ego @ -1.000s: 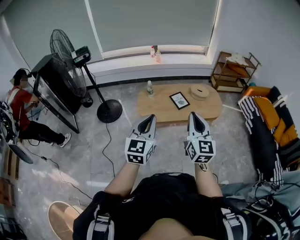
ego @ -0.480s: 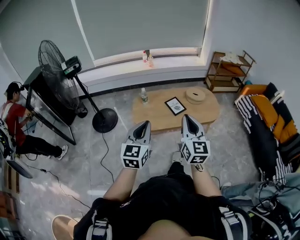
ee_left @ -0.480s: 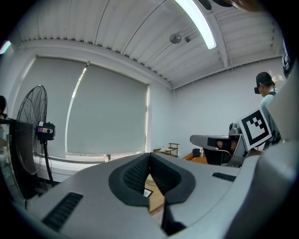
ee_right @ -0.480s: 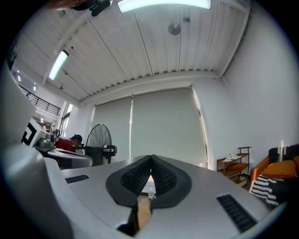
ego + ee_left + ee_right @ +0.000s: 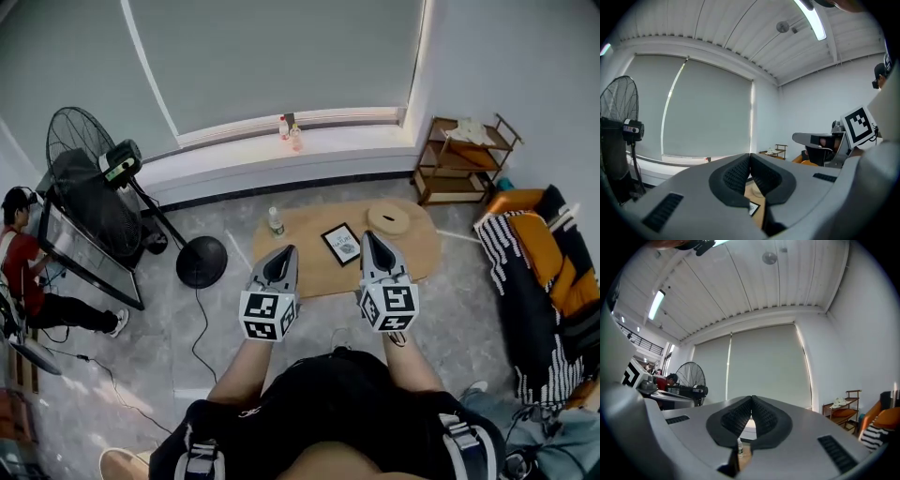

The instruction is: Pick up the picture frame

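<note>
A black picture frame [image 5: 341, 244] with a white print lies flat on the low oval wooden table [image 5: 412, 248] ahead of me. My left gripper [image 5: 286, 253] and right gripper [image 5: 369, 239] are held level side by side above the floor, short of the table's near edge. Both have their jaws shut with nothing between them. In the left gripper view a corner of the frame [image 5: 753, 208] peeks below the shut jaws. The right gripper view shows a bottle [image 5: 739, 446] below its jaws.
On the table stand a small water bottle [image 5: 275, 221] and a round woven disc [image 5: 388, 219]. A standing fan [image 5: 94, 192] with a round base [image 5: 201, 262] and a trailing cable is at the left, a person [image 5: 23, 272] crouches beyond. A wooden shelf [image 5: 462, 159] and couch [image 5: 544, 272] are at the right.
I have walked toward the table with both grippers held ahead. The table and frame now lie just beyond the fingertips. The fan and person have slid left in the head view.
</note>
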